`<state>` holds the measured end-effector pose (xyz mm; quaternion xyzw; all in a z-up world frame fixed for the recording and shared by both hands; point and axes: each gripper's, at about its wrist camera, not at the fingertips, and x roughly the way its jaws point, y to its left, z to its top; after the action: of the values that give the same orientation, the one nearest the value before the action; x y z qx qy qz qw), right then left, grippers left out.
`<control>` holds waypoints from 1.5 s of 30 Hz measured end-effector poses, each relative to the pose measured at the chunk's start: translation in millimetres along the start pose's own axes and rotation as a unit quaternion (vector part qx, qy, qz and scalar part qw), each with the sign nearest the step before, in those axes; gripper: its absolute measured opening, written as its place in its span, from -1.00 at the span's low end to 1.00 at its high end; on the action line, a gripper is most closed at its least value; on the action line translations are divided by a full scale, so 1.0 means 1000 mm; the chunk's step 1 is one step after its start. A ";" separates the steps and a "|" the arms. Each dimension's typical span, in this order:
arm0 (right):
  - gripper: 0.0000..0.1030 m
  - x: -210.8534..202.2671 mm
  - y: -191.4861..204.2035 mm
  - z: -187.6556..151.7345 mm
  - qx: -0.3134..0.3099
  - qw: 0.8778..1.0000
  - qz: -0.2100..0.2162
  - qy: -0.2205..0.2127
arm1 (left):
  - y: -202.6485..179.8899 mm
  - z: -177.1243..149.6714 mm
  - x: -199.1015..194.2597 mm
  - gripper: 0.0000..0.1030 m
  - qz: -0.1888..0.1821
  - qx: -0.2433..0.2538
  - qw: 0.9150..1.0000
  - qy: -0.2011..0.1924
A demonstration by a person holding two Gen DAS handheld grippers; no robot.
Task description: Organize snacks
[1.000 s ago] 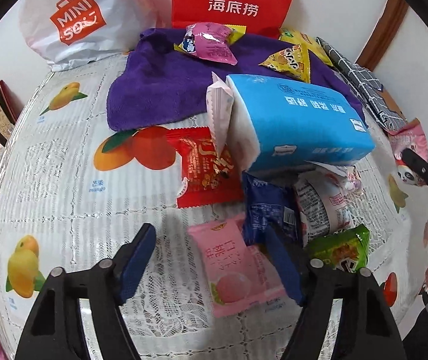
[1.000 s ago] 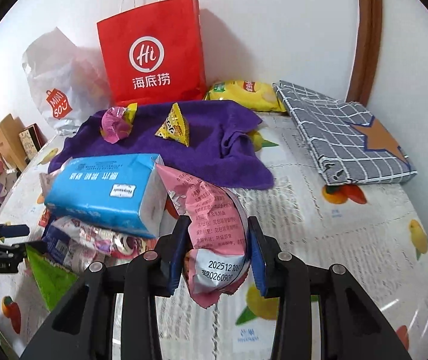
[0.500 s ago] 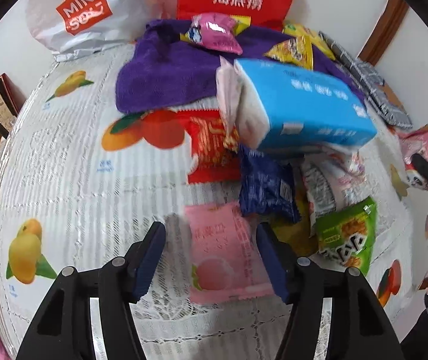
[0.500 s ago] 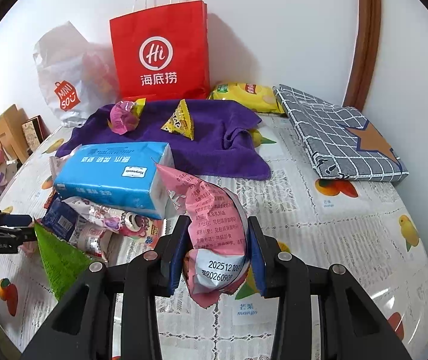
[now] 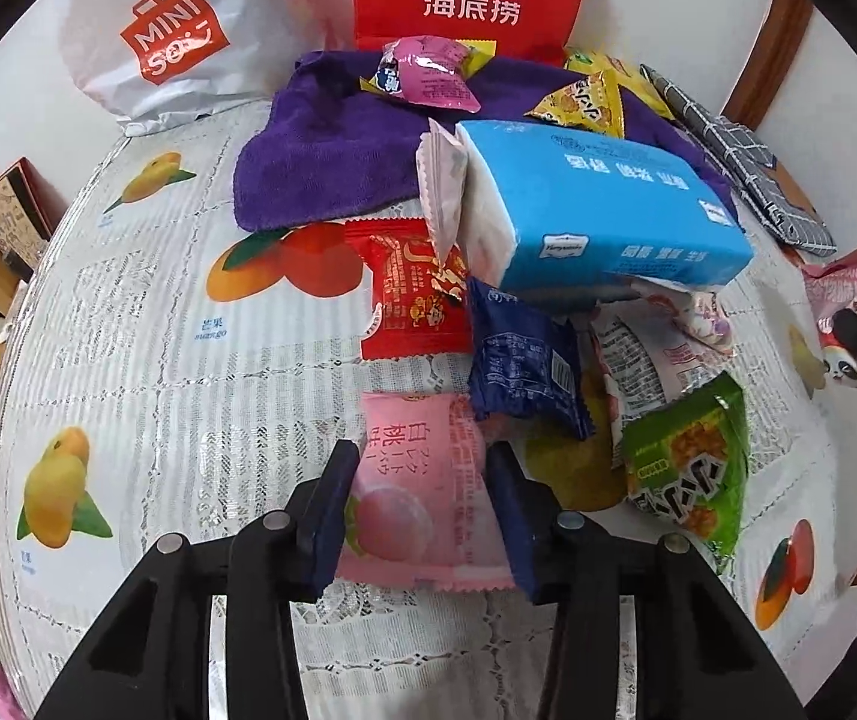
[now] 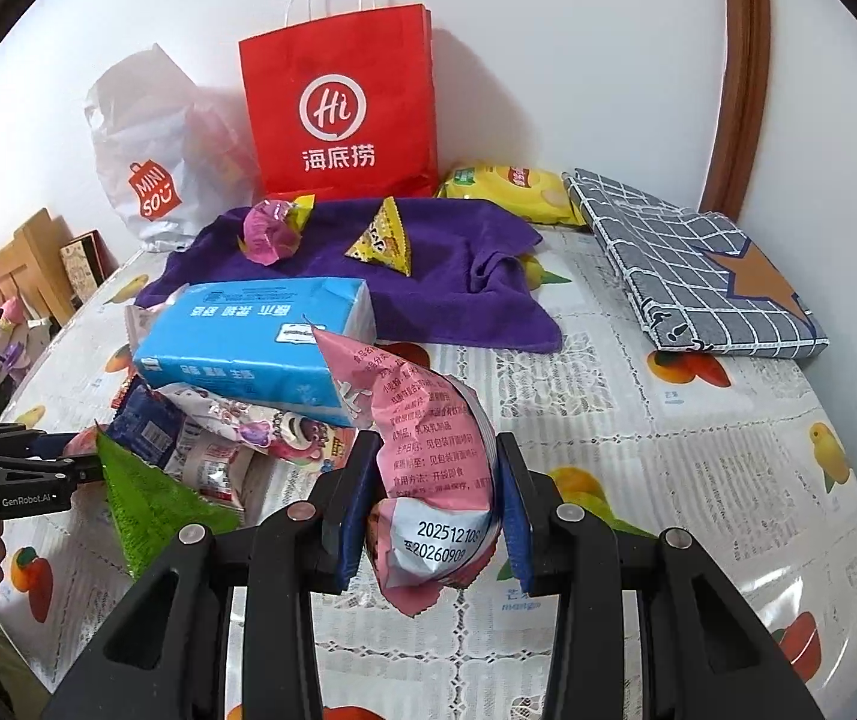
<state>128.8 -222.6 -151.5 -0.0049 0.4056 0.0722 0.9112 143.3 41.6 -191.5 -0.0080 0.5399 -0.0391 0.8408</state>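
My left gripper (image 5: 425, 483) has closed around a pink peach snack packet (image 5: 422, 498) lying on the tablecloth, pads at both its sides. My right gripper (image 6: 437, 498) is shut on a pink crinkled snack bag (image 6: 428, 444) and holds it above the table. A pile of snacks lies beside a blue tissue pack (image 5: 596, 222): a red packet (image 5: 410, 294), a dark blue packet (image 5: 518, 360) and a green packet (image 5: 692, 462). A purple cloth (image 6: 428, 264) at the back holds a pink snack (image 6: 269, 231) and a yellow triangular snack (image 6: 386, 237).
A red paper bag (image 6: 338, 114) and a white plastic bag (image 6: 152, 162) stand against the back wall. A yellow chip bag (image 6: 506, 189) and a grey checked folded cloth (image 6: 692, 270) lie at the back right. Boxes (image 5: 2, 222) sit off the table's left edge.
My left gripper moved forward over the pink peach packet and narrowed its jaws onto it. My right gripper kept hold of the pink bag and shifted slightly.
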 end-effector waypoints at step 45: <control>-0.27 -0.020 0.043 0.129 -0.012 0.997 0.022 -0.077 | -0.003 0.116 -0.097 -0.19 -0.069 -0.015 0.991 -0.116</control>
<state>205.0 -173.4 -47.4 -0.0011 0.3338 0.0967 0.9377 208.3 43.0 -55.2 -0.0620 0.4370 -0.0874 0.8930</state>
